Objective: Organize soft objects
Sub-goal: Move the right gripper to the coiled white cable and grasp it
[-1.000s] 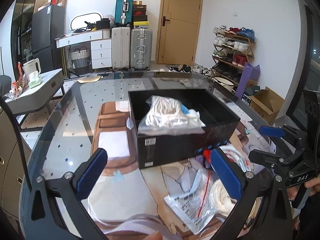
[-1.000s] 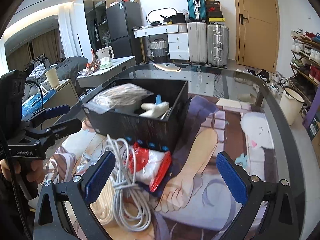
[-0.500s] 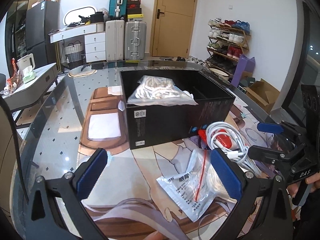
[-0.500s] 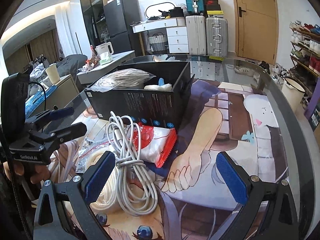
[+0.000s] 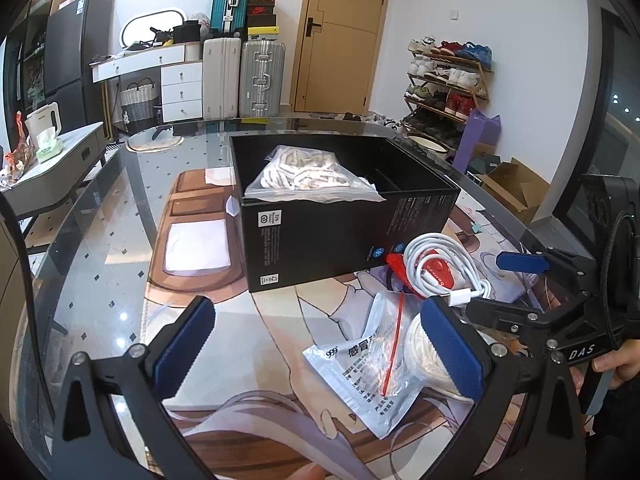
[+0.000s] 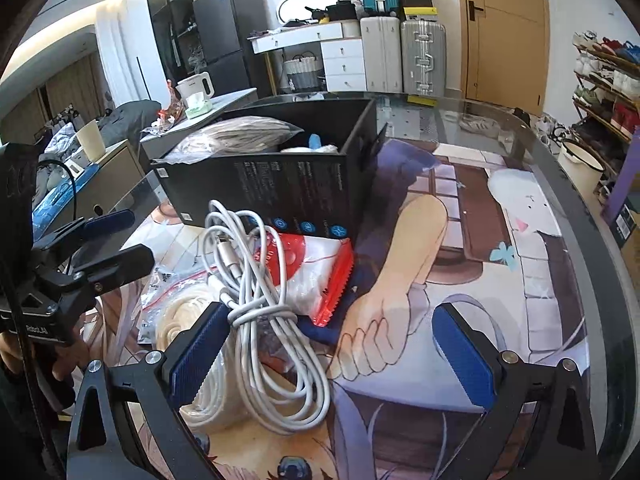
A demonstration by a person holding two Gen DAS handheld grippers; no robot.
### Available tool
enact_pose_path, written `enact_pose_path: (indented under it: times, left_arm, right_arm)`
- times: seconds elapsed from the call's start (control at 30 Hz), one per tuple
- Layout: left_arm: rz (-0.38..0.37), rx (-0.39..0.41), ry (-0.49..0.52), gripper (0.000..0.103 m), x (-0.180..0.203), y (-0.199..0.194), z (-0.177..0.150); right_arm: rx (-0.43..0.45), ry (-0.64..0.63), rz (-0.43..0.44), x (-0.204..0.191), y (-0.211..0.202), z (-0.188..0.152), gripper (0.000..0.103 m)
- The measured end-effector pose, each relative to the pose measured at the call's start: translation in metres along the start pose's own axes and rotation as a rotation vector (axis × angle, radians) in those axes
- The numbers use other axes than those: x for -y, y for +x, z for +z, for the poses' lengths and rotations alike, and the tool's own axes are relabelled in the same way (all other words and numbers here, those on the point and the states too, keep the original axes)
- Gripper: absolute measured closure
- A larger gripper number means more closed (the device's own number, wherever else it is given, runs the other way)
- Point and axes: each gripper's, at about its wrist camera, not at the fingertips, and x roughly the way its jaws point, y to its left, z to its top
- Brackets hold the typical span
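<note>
Nearest in the left wrist view, the left tongs (image 5: 320, 346) are spread wide with nothing between the blue pads, hanging over the printed mat that covers the glass tabletop (image 5: 100, 280). Just beside their right-hand pad lies a clear zip bag with a red seal strip (image 5: 374, 364), flat on the mat near the near edge of the tabletop, with a coil of cream rope (image 5: 420, 344) tucked against it.

In the right wrist view, the right tongs (image 6: 332, 354) are likewise wide open and grip nothing; their left-hand pad sits right by a bundled white charging cable (image 6: 260, 304), though contact cannot be told. The cable lies partly over the rope coil and partly over a red-and-white packet (image 6: 316, 272), which lies just before the front wall of the box.

Farther in, toward the middle of the tabletop, stands an open black box (image 5: 340, 232). A clear bag of pale cord (image 5: 308, 178) rests across its left compartment, rising above the rim; a divider separates it from the right compartment, where the right wrist view shows a white and blue item (image 6: 316, 145) too hidden to identify.

Beyond the far edge of the tabletop stand suitcases (image 5: 244, 76), a white drawer unit (image 5: 182, 92), a wooden door (image 5: 342, 36) and a shoe rack (image 5: 444, 88).
</note>
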Motion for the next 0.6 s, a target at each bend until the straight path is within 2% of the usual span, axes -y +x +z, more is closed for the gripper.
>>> enact_pose_path:
  times: [0.37, 0.6]
  left_arm:
    - [-0.001, -0.006, 0.002, 0.000, -0.001, 0.002, 0.001]
    - [-0.002, -0.008, 0.001, 0.000, -0.001, 0.003, 0.000]
  right_arm:
    - [-0.021, -0.056, -0.017, -0.010, 0.008, 0.002, 0.001]
    - [0.009, -0.112, -0.040, -0.022, 0.009, 0.006, 0.001]
